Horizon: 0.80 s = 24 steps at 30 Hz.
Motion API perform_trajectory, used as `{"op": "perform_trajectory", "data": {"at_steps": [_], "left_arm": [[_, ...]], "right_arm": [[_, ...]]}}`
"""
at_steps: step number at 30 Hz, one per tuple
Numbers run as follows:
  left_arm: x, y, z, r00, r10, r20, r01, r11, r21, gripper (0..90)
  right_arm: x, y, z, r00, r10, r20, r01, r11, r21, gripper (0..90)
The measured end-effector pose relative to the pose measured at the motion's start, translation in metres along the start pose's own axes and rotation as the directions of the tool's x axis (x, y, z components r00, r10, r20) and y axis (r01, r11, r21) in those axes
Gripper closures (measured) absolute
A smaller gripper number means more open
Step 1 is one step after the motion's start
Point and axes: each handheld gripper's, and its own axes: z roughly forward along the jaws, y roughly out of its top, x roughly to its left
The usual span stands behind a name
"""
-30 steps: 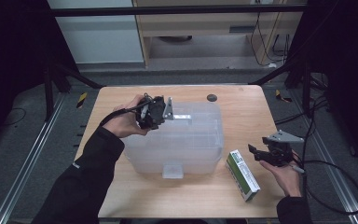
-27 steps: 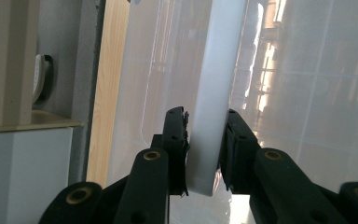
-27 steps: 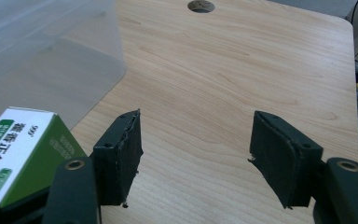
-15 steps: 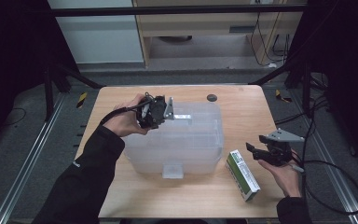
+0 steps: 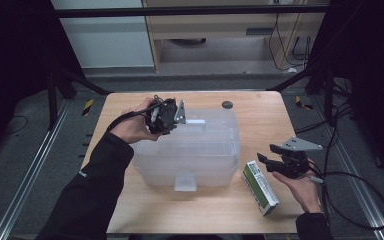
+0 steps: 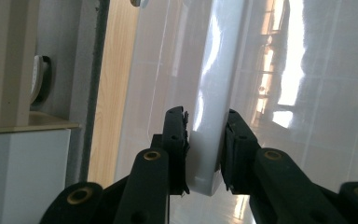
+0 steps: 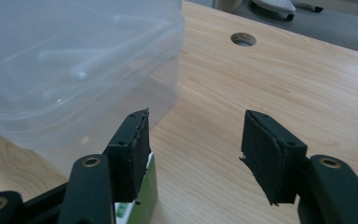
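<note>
1. Grey floor and pale cabinets are lying behind a light wooden tabletop, which is carrying a big clear plastic box with its lid on, near the middle.
2. On the far left corner of the box, the left gripper is gripping a raised white part of the lid, apparently its latch or rim tab; the left gripper view is too close and glossy to be sure which.
3. Its fingers are pressing on that white strip from both sides, so they are clamped on it rather than hanging free.
4. The person's left hand is wrapping around the gripper's body, with a dark sleeve reaching in from the bottom left.
5. A green and white carton is lying flat on the tabletop just beside the box's right end, near the front edge.
6. The right gripper is hovering just above the far end of the carton, held in the person's right hand.
7. Its fingers are standing apart with bare wood between them; they have just been narrowing, and the carton's corner is showing by the left finger, not squeezed.
8. A small round hole is sitting in the tabletop beyond the box.
</note>
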Motion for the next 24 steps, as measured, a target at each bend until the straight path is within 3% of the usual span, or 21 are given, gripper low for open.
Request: {"op": "perform_trajectory", "data": {"at_steps": [8,24], "left_arm": [[0.009,0.0,-0.001,0.9997,-0.021,-0.01,0.021,0.9997,-0.012,72.5],[0.023,0.0,-0.001,0.998,-0.055,-0.03,0.054,0.998,-0.033,71.2]], "right_arm": [[0.011,0.007,-0.001,0.9994,-0.021,-0.026,0.022,1.0,0.015,43.8],[0.025,0.014,-0.003,0.9915,-0.029,-0.127,0.033,0.999,0.033,66.2]]}}
